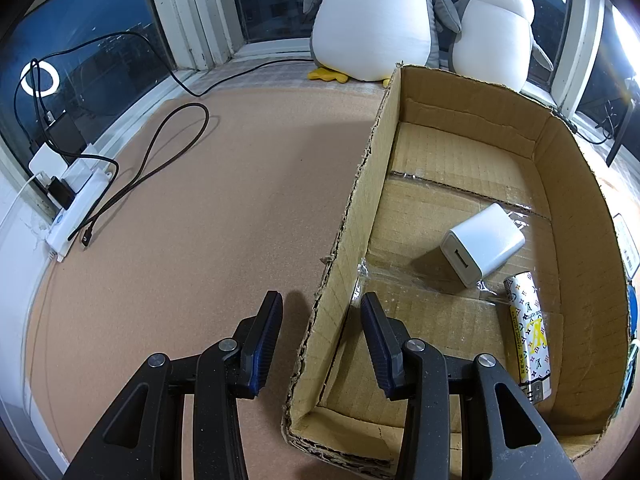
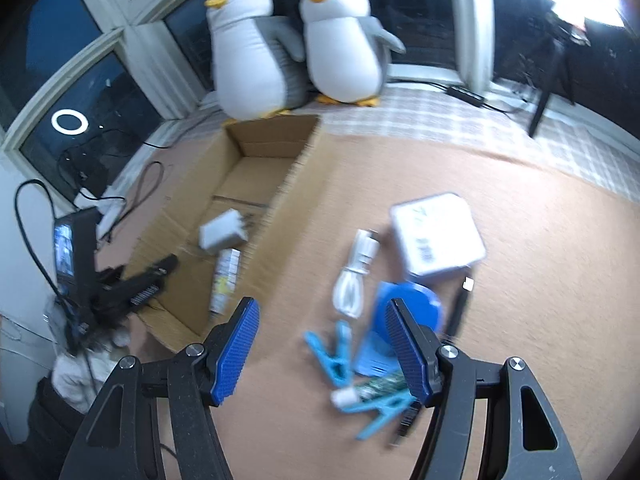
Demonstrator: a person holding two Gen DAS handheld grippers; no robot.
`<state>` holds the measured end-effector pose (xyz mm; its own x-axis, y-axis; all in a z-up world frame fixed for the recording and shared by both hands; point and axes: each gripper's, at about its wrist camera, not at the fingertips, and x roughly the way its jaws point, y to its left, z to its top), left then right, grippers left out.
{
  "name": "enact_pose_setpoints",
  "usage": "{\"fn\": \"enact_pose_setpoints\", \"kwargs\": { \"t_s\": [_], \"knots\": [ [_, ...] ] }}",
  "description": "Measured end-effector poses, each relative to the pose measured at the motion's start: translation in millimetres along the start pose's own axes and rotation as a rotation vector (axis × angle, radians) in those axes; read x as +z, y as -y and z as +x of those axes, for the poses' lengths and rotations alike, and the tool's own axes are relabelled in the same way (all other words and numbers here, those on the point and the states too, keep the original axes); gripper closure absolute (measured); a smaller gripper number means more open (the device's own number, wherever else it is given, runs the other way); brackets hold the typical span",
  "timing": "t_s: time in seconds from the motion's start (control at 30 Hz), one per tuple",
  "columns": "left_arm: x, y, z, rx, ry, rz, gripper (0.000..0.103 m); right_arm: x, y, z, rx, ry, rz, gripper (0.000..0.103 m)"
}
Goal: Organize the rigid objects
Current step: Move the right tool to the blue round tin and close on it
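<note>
An open cardboard box holds a white USB charger and a patterned lighter. My left gripper is open and empty, its jaws straddling the box's left wall near the front corner. In the right wrist view the box is at the left, with the charger and lighter inside. My right gripper is open and empty above a pile: a coiled white cable, a white square box, a blue round object, blue clips, a small tube and a black pen.
Two plush penguins sit by the window behind the box. A white power strip with black cables lies at the left table edge. The left gripper's arm shows at the box's left in the right wrist view.
</note>
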<state>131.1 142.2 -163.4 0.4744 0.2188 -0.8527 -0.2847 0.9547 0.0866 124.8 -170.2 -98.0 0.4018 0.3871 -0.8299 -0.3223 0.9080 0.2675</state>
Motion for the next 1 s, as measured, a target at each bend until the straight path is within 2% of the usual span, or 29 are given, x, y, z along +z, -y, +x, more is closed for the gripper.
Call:
{"fn": "enact_pose_setpoints", "kwargs": {
  "t_s": [0.17, 0.3, 0.63, 1.0],
  "knots": [
    [0, 0, 0, 0.001, 0.001, 0.001, 0.059, -7, 25, 9, -0.061, -0.027, 0.006, 0.041],
    [0, 0, 0, 0.001, 0.001, 0.001, 0.059, -11, 35, 19, -0.078, -0.047, 0.002, 0.042],
    [0, 0, 0, -0.002, 0.001, -0.002, 0.059, -7, 28, 39, -0.109, -0.082, -0.080, 0.044],
    [0, -1, 0, -0.007, 0.002, -0.005, 0.059, -1, 32, 55, -0.165, -0.124, -0.112, 0.051]
  ]
}}
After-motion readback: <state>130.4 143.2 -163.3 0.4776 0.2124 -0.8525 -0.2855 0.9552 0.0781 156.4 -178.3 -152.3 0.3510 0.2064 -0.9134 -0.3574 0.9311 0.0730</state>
